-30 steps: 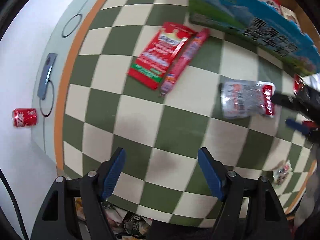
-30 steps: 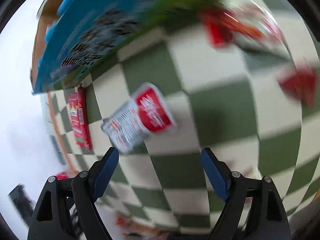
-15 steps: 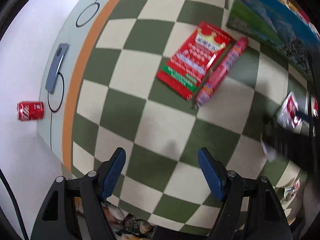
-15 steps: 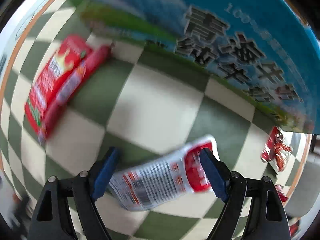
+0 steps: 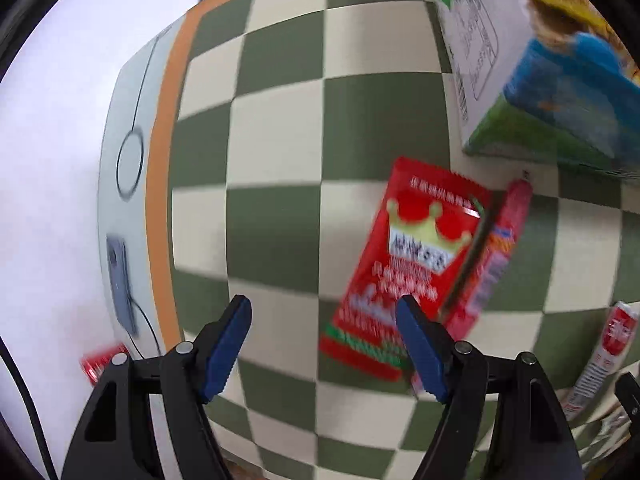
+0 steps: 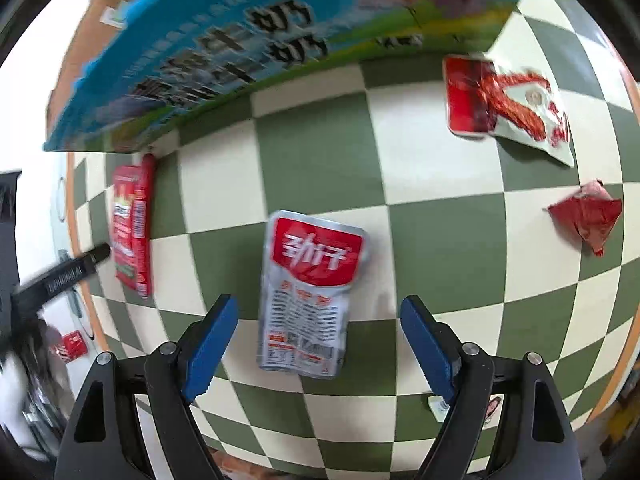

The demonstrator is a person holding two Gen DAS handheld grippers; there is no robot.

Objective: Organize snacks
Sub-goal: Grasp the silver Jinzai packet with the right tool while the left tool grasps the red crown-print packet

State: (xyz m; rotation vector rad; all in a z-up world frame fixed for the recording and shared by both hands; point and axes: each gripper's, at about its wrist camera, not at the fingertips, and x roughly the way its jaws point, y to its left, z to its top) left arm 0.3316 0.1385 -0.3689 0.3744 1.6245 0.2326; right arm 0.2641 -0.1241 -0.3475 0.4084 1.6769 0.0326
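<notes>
Left claw (image 5: 322, 344): blue-padded fingers spread apart, empty, hovering over the checkered bench (image 5: 280, 140); its right finger overlaps the lower edge of a red crown-printed packet (image 5: 416, 264) in the left wrist view, contact not determinable. Right claw (image 6: 318, 346): fingers likewise apart, gripping nothing, a silver pouch with red label (image 6: 310, 292) lying flat on the bench between and just ahead of them. Red sausage stick (image 5: 496, 256): alongside the crown packet's right edge, touching it. Blue-and-green carton (image 6: 240, 48): standing at the far side of the bench, the sausage's far end near its base. Red-and-white packet (image 6: 508, 108): near the carton's right corner. Crumpled red wrapper (image 6: 586, 216): at right, well apart from the pouch. Red can (image 5: 100, 362): off the cloth, left, blurred.
</notes>
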